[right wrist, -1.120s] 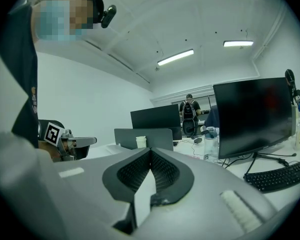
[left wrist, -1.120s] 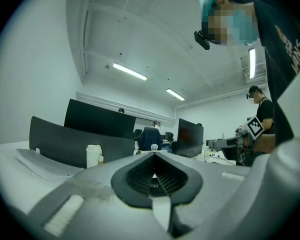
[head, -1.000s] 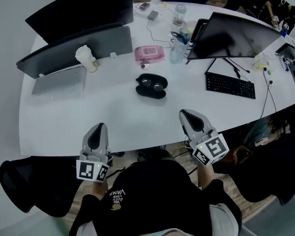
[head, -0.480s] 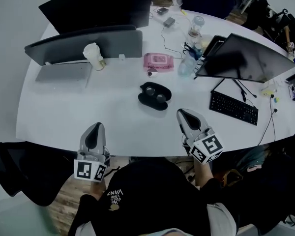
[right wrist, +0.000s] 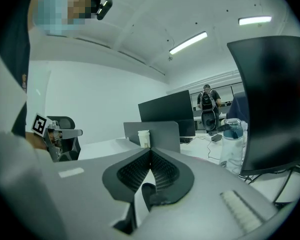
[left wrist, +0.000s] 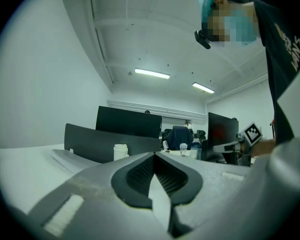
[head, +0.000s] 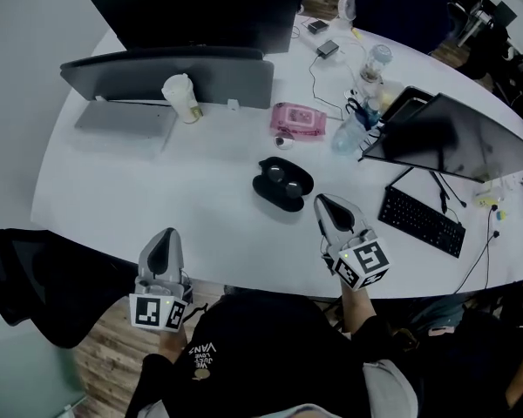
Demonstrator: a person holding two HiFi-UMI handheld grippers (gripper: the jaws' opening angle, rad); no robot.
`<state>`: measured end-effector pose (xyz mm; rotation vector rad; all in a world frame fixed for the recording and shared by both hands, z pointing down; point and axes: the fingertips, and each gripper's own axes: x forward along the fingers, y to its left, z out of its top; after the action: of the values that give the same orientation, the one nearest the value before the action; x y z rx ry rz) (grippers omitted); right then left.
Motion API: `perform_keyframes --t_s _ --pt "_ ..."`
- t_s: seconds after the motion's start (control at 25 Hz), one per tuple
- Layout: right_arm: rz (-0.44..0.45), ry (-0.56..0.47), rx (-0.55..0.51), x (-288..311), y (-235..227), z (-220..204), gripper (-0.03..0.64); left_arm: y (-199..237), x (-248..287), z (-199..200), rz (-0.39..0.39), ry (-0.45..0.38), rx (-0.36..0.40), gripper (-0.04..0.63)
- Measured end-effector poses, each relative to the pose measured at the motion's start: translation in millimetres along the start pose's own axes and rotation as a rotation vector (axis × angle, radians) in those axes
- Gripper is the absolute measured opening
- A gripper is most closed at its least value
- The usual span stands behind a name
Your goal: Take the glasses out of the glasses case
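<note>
The black glasses case lies open on the white table, with lens-like shapes showing inside it. My right gripper is over the table just right of the case, apart from it, jaws shut and empty. In the right gripper view its tips meet, and a dark rounded shape shows low in the gap behind them. My left gripper hangs at the table's near edge, well left of the case, shut and empty. The left gripper view shows its tips closed together.
Behind the case are a pink wipes pack, a water bottle and a white cup. Monitors stand at the back, a dark screen and keyboard at right. A black chair is near left.
The view has swung, and the case now lies nearer my right gripper, which has come forward over the table. The left gripper stays at the near edge.
</note>
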<state>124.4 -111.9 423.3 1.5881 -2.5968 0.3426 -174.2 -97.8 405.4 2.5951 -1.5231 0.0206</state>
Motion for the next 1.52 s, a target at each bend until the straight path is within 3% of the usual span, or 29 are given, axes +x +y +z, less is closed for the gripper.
perform_keyframes --t_s 0.8,1.52 --pt "0.144 0.099 -0.031 62 -25 -30 0.002 18 -5 -18 0.223 0.057 0.013 0.0" --pt "0.197 0.222 -0.02 111 -33 -79 0.012 25 -5 -35 0.277 0.111 -0.007 0.0"
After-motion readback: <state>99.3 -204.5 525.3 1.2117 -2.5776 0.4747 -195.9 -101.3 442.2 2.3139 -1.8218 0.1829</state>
